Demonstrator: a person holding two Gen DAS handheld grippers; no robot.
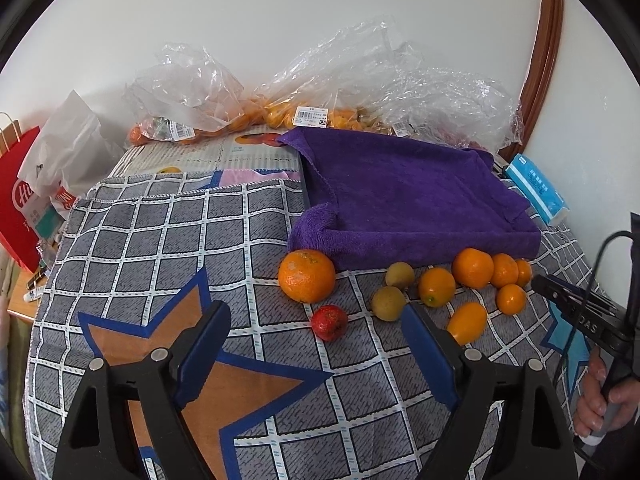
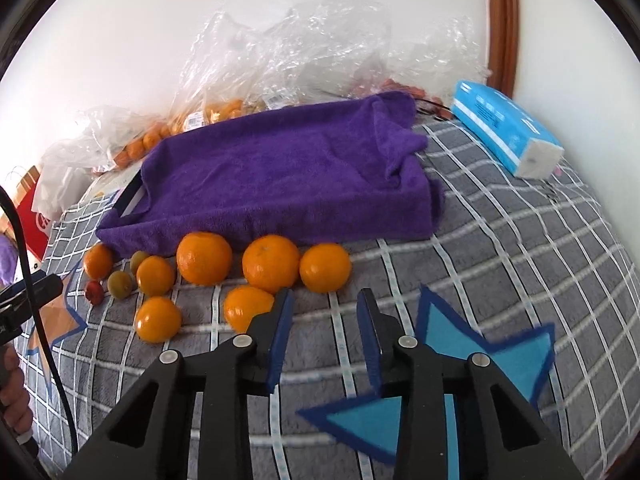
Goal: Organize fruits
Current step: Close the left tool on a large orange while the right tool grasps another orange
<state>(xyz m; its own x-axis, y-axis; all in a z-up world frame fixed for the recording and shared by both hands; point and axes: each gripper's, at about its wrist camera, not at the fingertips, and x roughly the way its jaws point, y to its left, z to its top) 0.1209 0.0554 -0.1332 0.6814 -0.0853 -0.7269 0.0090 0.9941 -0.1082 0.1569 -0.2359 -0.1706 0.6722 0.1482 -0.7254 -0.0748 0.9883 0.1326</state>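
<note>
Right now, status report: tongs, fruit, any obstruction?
Left tongs open, empty. Right tongs shut, empty. Loose fruit lies in front of purple towel, none gripped. Nothing blocking the fruit.

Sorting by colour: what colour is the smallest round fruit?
Red, the small round fruit; clearest in the left wrist view.

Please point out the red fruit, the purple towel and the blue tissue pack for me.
red fruit (image 1: 329,322), left wrist view, middle of its skin.
purple towel (image 1: 404,196), left wrist view, middle of its flat top.
tissue pack (image 2: 505,128), right wrist view, its blue top face.
</note>
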